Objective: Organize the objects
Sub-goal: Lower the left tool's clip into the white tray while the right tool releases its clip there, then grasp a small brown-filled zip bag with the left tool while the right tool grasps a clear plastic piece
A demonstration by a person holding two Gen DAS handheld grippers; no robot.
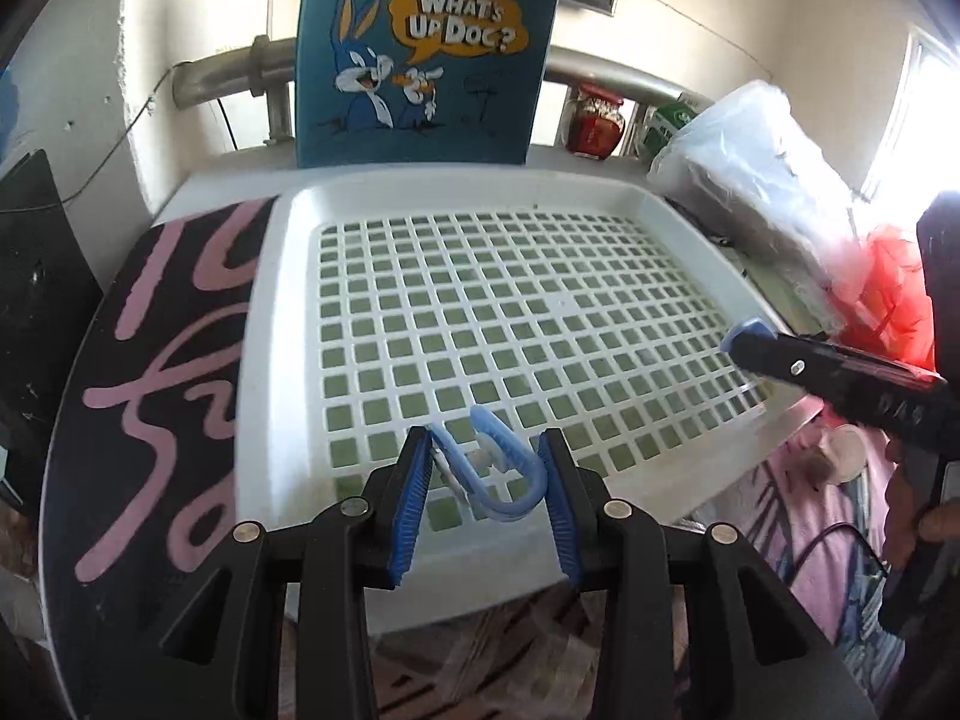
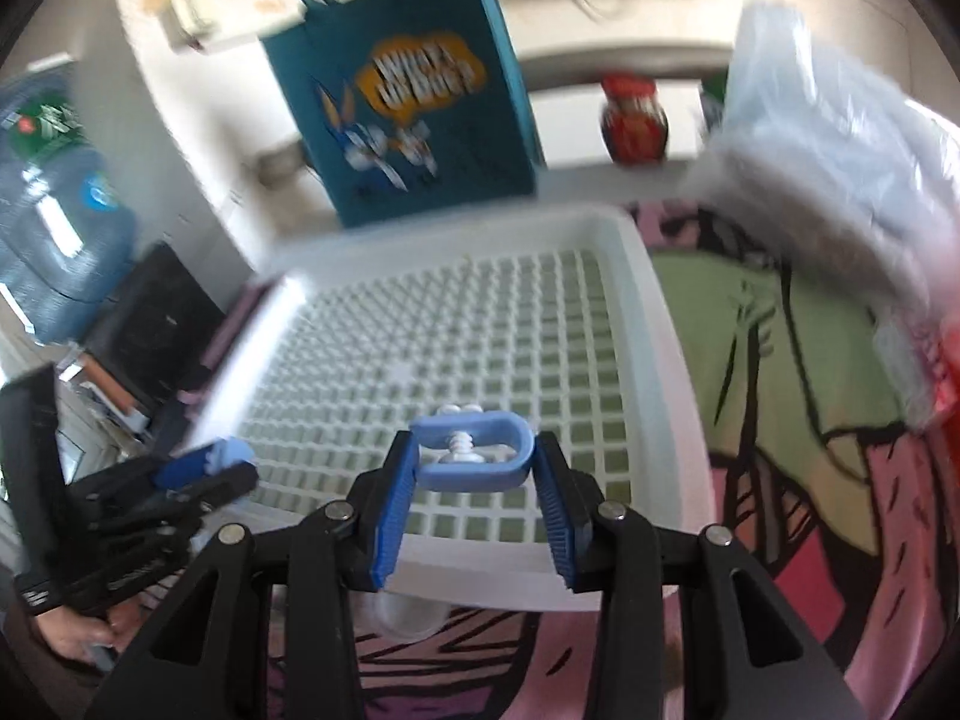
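A white plastic tray (image 1: 282, 324) with a grid bottom lies on a patterned cloth. My left gripper (image 1: 486, 450) is shut on a blue U-shaped clamp (image 1: 510, 468) with a white screw, held just over the tray's near edge. My right gripper (image 2: 474, 450) is shut on a second blue U-shaped clamp (image 2: 480, 456) with a white screw, also over the tray's (image 2: 666, 360) near part. The right gripper shows at the right of the left wrist view (image 1: 744, 336). The left gripper shows at the lower left of the right wrist view (image 2: 222, 462).
A blue Bugs Bunny bag (image 1: 426, 54) stands behind the tray. A clear plastic bag (image 1: 756, 180), a red bag (image 1: 894, 294) and a red jar (image 1: 594, 120) are at the right. A black item (image 1: 30, 276) sits left. A water bottle (image 2: 54, 228) stands far left.
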